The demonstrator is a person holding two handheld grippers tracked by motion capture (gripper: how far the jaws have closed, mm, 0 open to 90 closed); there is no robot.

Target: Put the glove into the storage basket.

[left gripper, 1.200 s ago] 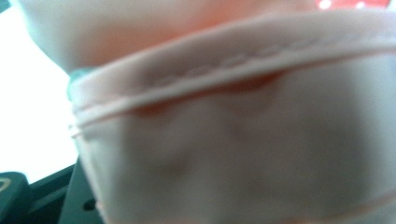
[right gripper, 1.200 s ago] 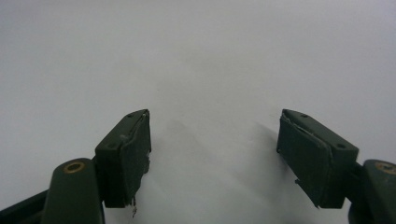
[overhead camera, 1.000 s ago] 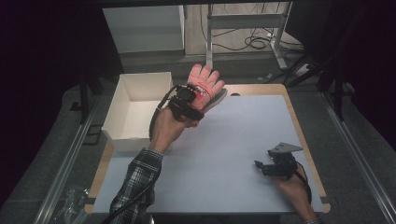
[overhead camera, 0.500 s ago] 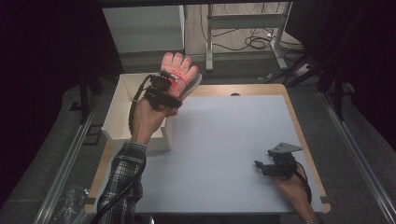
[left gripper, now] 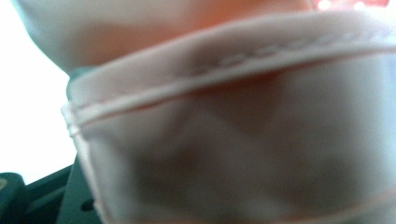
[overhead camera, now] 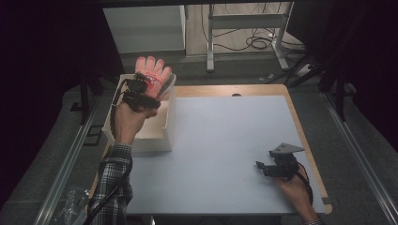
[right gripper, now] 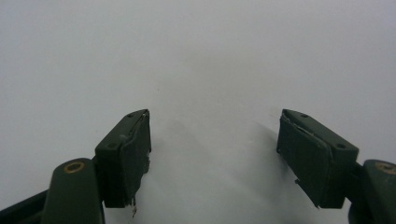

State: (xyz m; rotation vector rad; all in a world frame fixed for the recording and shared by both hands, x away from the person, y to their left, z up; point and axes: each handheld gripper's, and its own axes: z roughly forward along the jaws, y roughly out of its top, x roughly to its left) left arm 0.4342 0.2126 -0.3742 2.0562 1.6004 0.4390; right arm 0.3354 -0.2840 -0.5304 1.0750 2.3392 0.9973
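In the high view, the right claw (overhead camera: 261, 168) rests on the pale grey tabletop (overhead camera: 225, 140), well apart from the open white cardboard box (overhead camera: 166, 129); its jaws stand apart, empty. Above that box, the left claw (overhead camera: 151, 86) is clamped on a pink fabric glove (overhead camera: 152, 70). The left gripper view shows its stitched hem (left gripper: 224, 74), blurred; any print is unreadable.

A pink glove (overhead camera: 152, 72) with a pale hemmed cuff stands fingers-up above the open white box (overhead camera: 166, 126) at the table's left edge.
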